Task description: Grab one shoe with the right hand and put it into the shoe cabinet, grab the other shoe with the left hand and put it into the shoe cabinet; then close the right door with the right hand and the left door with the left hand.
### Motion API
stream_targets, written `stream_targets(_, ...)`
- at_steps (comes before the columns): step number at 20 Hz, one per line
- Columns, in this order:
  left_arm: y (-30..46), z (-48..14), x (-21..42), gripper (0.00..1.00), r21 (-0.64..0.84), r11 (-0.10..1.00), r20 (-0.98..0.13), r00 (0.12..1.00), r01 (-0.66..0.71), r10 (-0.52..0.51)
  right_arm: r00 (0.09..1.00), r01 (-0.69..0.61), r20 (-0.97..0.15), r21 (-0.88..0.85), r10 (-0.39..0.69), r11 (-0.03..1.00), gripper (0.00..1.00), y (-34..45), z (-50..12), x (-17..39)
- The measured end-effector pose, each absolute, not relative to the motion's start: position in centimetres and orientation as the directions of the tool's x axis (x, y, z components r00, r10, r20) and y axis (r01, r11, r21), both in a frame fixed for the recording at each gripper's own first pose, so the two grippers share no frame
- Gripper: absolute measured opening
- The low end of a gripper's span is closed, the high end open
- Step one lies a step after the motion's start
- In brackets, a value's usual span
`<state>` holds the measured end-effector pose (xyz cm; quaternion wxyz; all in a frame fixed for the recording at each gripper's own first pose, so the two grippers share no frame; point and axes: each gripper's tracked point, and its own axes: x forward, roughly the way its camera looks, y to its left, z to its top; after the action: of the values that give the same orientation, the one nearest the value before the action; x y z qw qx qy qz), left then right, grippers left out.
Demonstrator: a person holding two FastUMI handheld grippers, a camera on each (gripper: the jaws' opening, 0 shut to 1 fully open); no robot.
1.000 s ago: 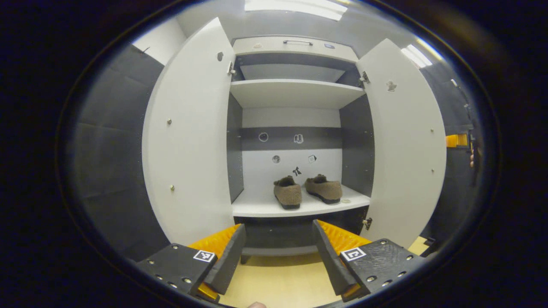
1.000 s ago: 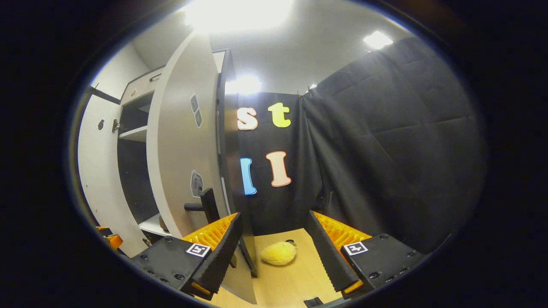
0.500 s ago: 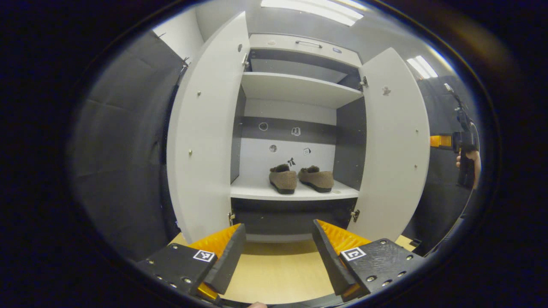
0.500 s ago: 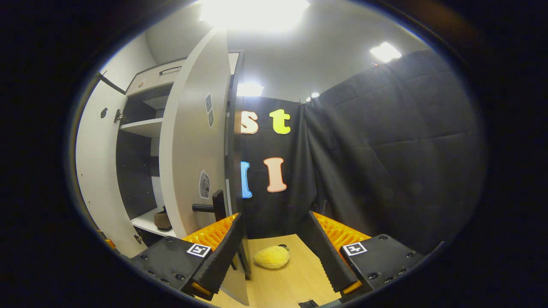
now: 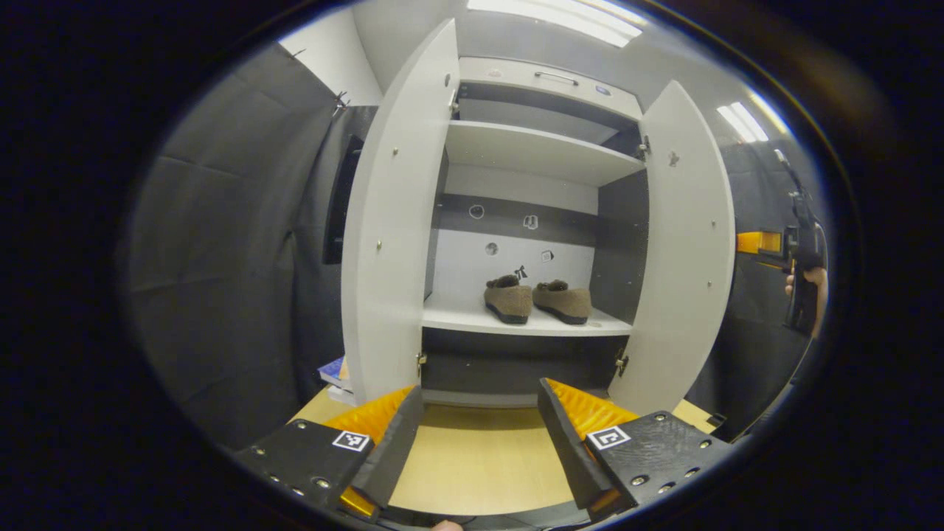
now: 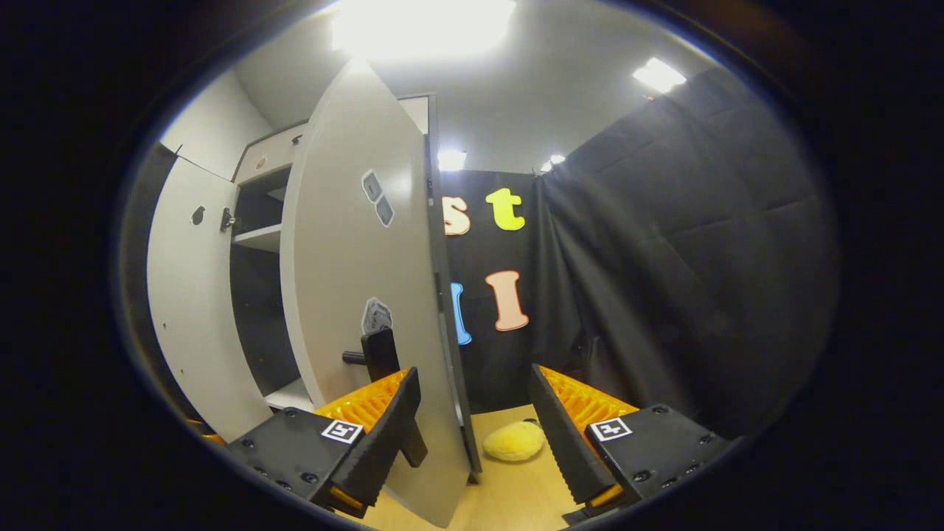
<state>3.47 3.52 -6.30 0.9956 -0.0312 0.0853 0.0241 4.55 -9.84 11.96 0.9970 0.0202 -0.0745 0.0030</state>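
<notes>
My left hand-held gripper [image 5: 479, 442] hangs wide open and empty, facing the shoe cabinet [image 5: 542, 151], where both shoes [image 5: 537, 300] sit on the lower shelf. My right hand-held gripper [image 6: 472, 435] is spread too, its left finger [image 6: 383, 435] beside the right door [image 6: 369, 295] near the handle; I can't tell if they touch.

You see a pale wooden floor [image 5: 479, 464] at the bottom of both views. On it, in the right gripper view, a soft yellow plush toy [image 6: 514, 441] lies near the black cloth wall [image 6: 664, 280]. In the left gripper view, stacked books [image 5: 335, 375] rest at the floor's left edge. Bright ceiling lights [image 6: 420, 18] glow overhead.
</notes>
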Motion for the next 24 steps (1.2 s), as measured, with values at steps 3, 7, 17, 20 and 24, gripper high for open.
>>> stream_targets(3,3.6,-6.3,3.2,0.90,-0.069,0.996,-0.170,0.984,-0.058,0.046,0.988,-0.073,0.141,0.057,0.064,0.996,0.96,-7.4,11.5,5.2)
stream_targets(7,4.0,-5.9,3.0,0.97,-0.064,0.995,-0.161,0.985,-0.080,0.069,0.979,-0.150,0.145,0.044,0.142,0.988,0.97,-3.2,11.3,6.5)
stream_targets(17,9.9,-4.0,-1.4,0.90,-0.052,0.968,-0.125,0.963,-0.246,0.238,0.935,-0.301,0.191,-0.021,0.300,0.953,0.98,4.0,12.1,7.3)
stream_targets(20,13.2,-1.3,-2.2,0.90,-0.014,0.955,-0.068,0.954,-0.295,0.293,0.946,-0.285,0.160,-0.015,0.283,0.959,0.98,3.8,10.9,7.6)
stream_targets(24,17.8,2.1,-1.6,0.90,-0.034,0.943,-0.016,0.944,-0.330,0.330,0.960,-0.258,0.119,0.013,0.255,0.966,0.98,3.2,8.0,7.1)
